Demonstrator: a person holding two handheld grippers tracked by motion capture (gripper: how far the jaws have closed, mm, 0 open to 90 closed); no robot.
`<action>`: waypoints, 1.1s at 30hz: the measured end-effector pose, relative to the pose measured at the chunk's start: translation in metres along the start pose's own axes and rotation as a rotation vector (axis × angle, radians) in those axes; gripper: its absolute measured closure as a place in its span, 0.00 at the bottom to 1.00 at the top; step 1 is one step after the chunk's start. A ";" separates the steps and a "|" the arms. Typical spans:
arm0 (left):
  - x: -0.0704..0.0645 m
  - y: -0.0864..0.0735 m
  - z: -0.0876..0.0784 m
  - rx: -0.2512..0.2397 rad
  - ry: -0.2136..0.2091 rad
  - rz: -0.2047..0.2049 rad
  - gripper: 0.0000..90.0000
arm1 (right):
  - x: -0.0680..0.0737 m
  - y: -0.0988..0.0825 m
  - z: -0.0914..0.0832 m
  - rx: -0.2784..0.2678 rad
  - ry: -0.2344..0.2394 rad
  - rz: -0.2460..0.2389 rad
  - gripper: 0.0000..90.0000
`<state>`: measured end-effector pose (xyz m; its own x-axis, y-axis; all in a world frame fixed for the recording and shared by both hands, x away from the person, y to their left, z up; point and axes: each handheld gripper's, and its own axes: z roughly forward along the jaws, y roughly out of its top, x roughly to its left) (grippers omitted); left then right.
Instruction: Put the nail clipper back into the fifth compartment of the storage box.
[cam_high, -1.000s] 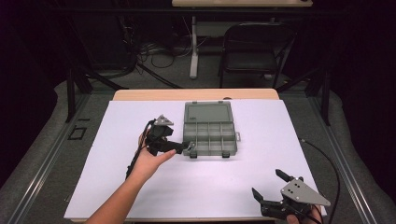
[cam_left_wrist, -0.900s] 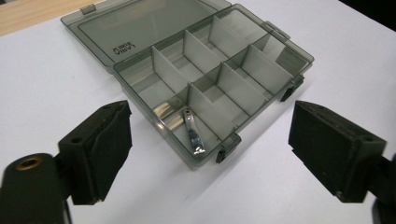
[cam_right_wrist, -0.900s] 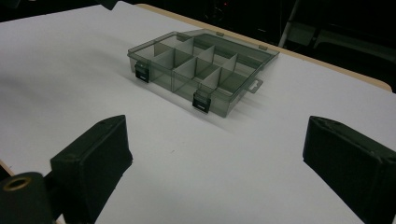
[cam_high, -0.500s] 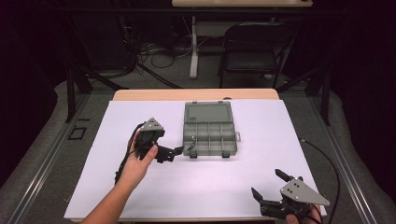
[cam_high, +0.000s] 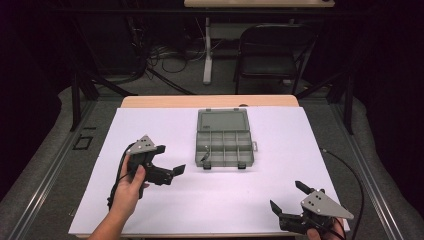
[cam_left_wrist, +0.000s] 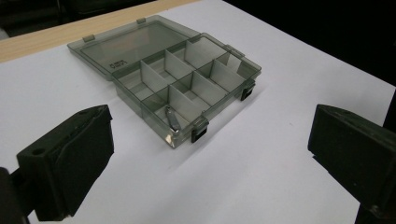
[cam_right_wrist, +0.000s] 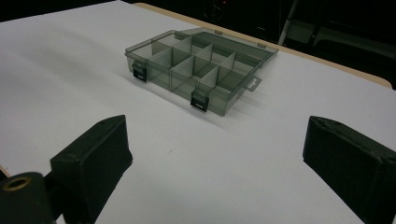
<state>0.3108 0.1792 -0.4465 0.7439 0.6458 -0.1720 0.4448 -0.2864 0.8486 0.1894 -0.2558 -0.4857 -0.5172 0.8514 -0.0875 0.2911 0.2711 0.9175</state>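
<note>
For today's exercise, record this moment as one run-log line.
left gripper: open, empty, beside box | right gripper: open, empty, near table edge | organizer box: lid open | small metal piece: in corner compartment

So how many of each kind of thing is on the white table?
Grippers: 2, left gripper and right gripper, both open
Compartment boxes: 1, the clear grey compartment box, lid open
Small metal pieces: 1, the small metal piece in a corner compartment
Total: 4
</note>
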 end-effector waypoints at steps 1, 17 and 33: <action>0.000 0.000 0.000 0.000 0.000 0.000 0.00 | 0.000 0.000 0.000 0.000 0.000 0.000 0.07; 0.004 -0.036 -0.042 -0.098 0.031 -0.021 0.00 | 0.001 -0.001 0.002 -0.001 0.003 -0.001 0.02; 0.003 -0.067 -0.062 -0.175 0.058 -0.020 0.00 | -0.001 -0.004 0.005 0.014 0.003 -0.002 0.01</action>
<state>0.2527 0.2443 -0.4735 0.7038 0.6910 -0.1647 0.3618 -0.1492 0.9202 0.1927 -0.2557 -0.4912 -0.5202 0.8495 -0.0880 0.3015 0.2790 0.9117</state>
